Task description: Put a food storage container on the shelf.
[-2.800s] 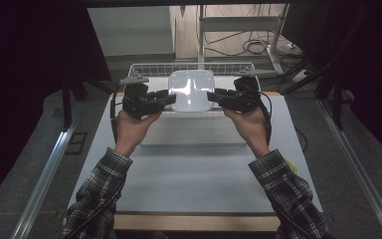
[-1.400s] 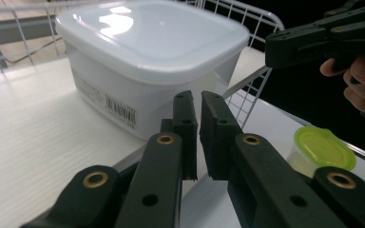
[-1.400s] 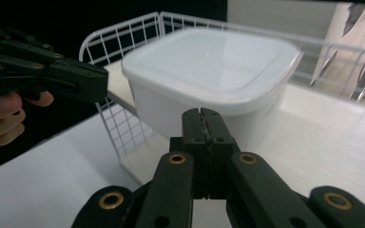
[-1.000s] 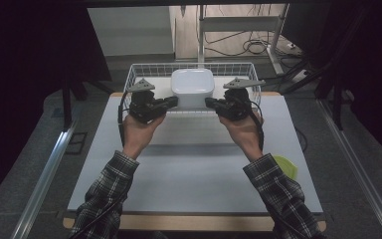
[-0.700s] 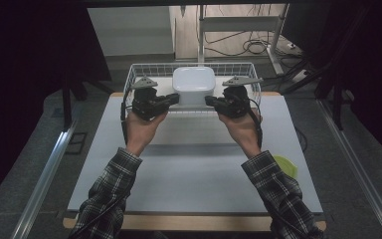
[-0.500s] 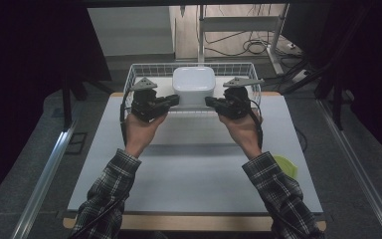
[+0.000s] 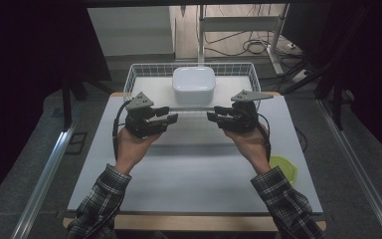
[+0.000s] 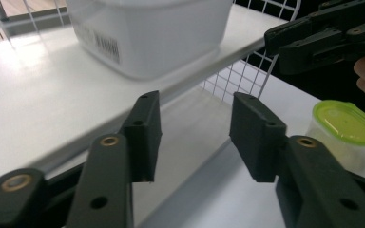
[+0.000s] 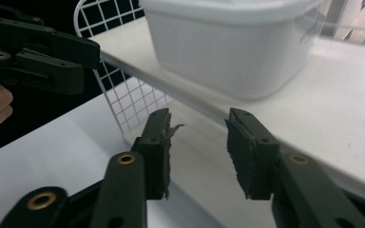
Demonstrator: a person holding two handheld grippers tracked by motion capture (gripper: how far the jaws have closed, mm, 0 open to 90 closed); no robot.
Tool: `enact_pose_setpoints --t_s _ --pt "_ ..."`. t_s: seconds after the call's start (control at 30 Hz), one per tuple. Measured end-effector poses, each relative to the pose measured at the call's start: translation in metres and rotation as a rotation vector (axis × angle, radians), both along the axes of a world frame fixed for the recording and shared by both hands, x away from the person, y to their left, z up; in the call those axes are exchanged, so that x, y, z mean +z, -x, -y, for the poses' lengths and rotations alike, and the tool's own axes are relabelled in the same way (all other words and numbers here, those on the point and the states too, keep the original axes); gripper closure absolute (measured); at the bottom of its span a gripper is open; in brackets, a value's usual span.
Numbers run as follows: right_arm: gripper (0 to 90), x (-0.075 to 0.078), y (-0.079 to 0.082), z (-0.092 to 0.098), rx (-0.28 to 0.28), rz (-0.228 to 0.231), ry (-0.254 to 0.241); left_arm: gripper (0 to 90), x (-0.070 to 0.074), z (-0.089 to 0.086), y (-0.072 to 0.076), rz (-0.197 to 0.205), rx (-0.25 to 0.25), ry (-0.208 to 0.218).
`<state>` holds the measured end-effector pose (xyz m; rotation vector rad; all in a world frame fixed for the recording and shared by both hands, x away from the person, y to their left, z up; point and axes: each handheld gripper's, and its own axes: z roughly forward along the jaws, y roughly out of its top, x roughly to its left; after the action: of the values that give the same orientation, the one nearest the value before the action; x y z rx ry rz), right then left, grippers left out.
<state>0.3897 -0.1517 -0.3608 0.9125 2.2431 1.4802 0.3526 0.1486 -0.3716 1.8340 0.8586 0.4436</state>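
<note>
Near the right edge of the table (image 7: 189, 189), close to our right sleeve, stands a small container with a green lid (image 7: 284, 169). Further in, our left gripper (image 7: 171, 118) and right gripper (image 7: 213, 115) hover over the middle of the table and point toward each other. Their jaws have just been opening and now stand apart, with nothing between them. Behind them, at the far edge of the table, the wire basket (image 7: 134, 79) carries the white tub (image 7: 194, 84) on its white floor, around the middle, apart from both grippers.
</note>
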Motion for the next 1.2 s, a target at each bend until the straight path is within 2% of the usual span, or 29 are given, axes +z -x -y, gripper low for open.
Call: enact_pose_setpoints --t_s 0.3,0.47,0.6,0.7,0.8,1.0,1.2 --pt "43.9 -0.016 0.021 0.008 0.002 0.008 0.018 38.3 -0.025 -0.009 0.022 -0.029 0.018 -0.020" --pt "37.0 -0.027 0.031 0.013 -0.001 0.014 0.033 32.1 -0.035 -0.014 0.036 -0.024 0.006 -0.017" --pt "31.7 -0.036 0.037 0.015 -0.002 0.014 0.045 25.6 -0.044 -0.014 0.047 -0.025 0.003 -0.040" --pt "27.6 -0.042 0.041 0.016 0.003 0.007 0.068 20.9 -0.053 -0.016 0.053 -0.034 0.006 -0.031" --pt "23.0 -0.054 0.044 0.018 0.012 -0.009 0.064 17.2 -0.063 -0.018 0.057 -0.052 0.006 -0.012" --pt "20.4 -0.071 0.049 0.020 0.023 -0.030 0.066 12.5 -0.081 -0.024 0.064 -0.082 -0.003 -0.033" --pt "17.9 -0.081 0.058 0.023 0.024 -0.029 0.067 9.7 -0.091 -0.024 0.071 -0.091 0.000 -0.041"
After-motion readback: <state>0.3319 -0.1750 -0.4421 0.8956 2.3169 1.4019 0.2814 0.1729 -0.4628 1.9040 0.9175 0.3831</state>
